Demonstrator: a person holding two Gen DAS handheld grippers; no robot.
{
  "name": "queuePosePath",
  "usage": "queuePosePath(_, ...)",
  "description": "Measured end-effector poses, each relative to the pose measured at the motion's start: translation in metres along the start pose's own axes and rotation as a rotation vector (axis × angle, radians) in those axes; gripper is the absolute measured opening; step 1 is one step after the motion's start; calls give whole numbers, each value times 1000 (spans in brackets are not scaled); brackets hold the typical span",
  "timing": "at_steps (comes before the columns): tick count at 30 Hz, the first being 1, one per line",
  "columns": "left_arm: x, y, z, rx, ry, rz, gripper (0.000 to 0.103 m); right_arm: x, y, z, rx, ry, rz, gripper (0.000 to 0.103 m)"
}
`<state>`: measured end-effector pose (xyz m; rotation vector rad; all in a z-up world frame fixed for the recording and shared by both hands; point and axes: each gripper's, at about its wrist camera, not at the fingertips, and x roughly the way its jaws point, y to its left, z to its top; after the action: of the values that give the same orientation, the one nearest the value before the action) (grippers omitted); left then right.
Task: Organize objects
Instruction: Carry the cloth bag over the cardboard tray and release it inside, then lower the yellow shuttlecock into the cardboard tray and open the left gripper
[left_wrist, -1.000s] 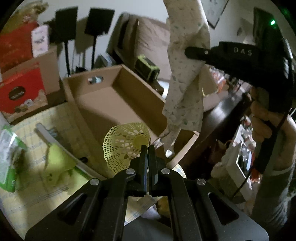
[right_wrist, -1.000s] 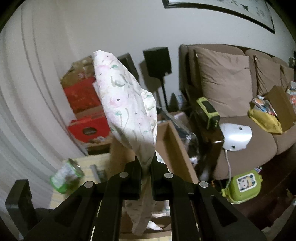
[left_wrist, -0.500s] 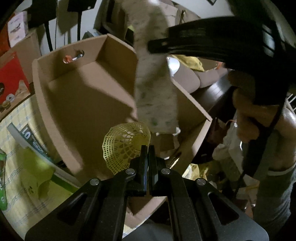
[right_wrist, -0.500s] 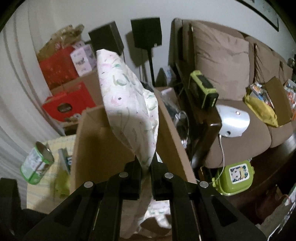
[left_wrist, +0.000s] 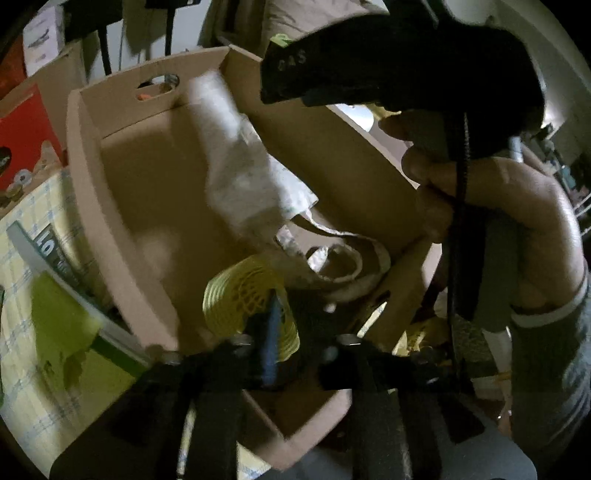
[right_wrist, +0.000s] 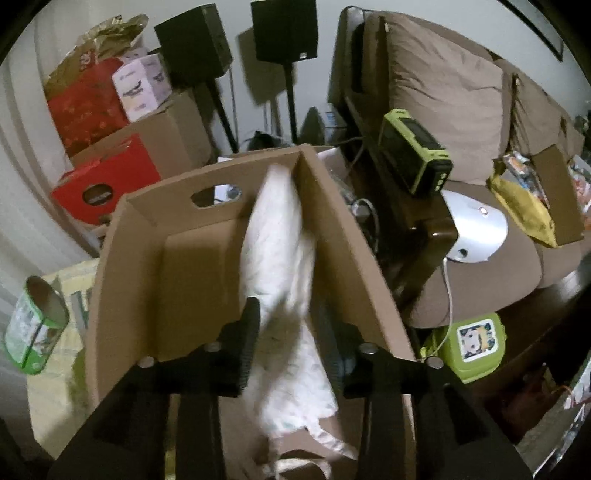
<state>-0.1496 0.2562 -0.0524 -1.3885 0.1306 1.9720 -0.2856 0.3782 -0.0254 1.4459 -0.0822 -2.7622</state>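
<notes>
Since the earlier frames both tools had dropped from above the cardboard box (right_wrist: 129, 258) down into it. The floral cloth bag (right_wrist: 280, 258) lay blurred against the box's right wall, between the parted fingers of the right tool (right_wrist: 288, 332), whose jaws had just been opening and no longer pinched it. The yellow shuttlecock (left_wrist: 236, 295) sat low at the box's near end beside the left tool (left_wrist: 288, 332), its jaws also just opened. A green can (right_wrist: 33, 328) stood on the counter, left of the box.
</notes>
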Motion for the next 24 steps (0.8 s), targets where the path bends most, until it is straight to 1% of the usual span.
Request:
queuePosePath(4,-18,2,-10,-4,-28,7,34,-11,-5,-5,0,-12,8,40)
queuePosePath(6,-29,3,-16,-20,-43,10,49,-17,-7,-8,-2,-18,4,42)
queuePosePath(7,-32,6,-16,-28,-55,7,50,-21,-8,-9,-2,-21,5,43)
queuePosePath(9,-42,9,-19,-46,-72,7,58,-27,-8,-11,-4,-28,9,43)
queuePosePath(10,-42,15,-16,-49,-77,6,59,-31,-8,-12,-6,-32,10,44)
queuePosePath(12,-47,11,-13,-52,-87,9,60,-36,-6,-13,-11,-40,10,45)
queuePosePath(14,-53,10,-10,-49,-101,24,61,-43,-4,-16,-18,-49,12,47)
queuePosePath(16,-56,8,-9,-46,-116,42,66,-47,-1,-18,-24,-56,18,49)
queuePosePath(18,-63,6,-10,-41,-143,64,76,-51,2,-20,-29,-63,22,52)
queuePosePath(22,-75,6,-12,-35,-194,124,85,-59,7,-25,-32,-92,0,64)
queuePosePath(24,-82,8,-13,-47,-222,143,89,-65,9,-29,-34,-112,4,65)
